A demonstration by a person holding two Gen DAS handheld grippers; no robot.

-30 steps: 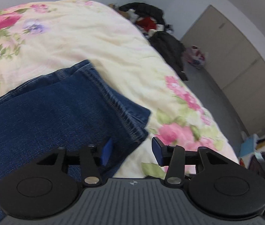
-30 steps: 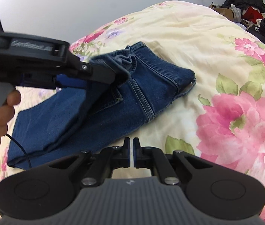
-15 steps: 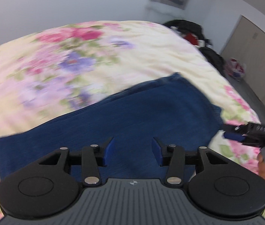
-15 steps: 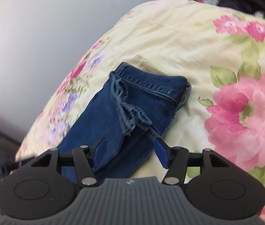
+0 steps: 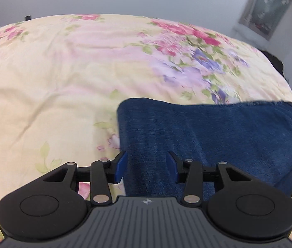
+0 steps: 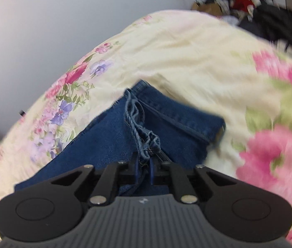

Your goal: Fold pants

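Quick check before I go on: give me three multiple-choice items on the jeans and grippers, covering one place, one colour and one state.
1. Where do the jeans lie?
A. on a floral bedspread
B. on a wooden floor
C. on a chair

2. What colour are the jeans?
A. black
B. dark blue
C. grey

3. How is the right gripper?
A. wide open over bare bedspread
B. shut on the jeans
C. out of view

Key: 1 A, the bedspread with pink and purple flowers surrounds the denim. 2 B, both views show dark blue denim. 3 B, its jaws have just closed and bunched hem fabric sits pinched between them.
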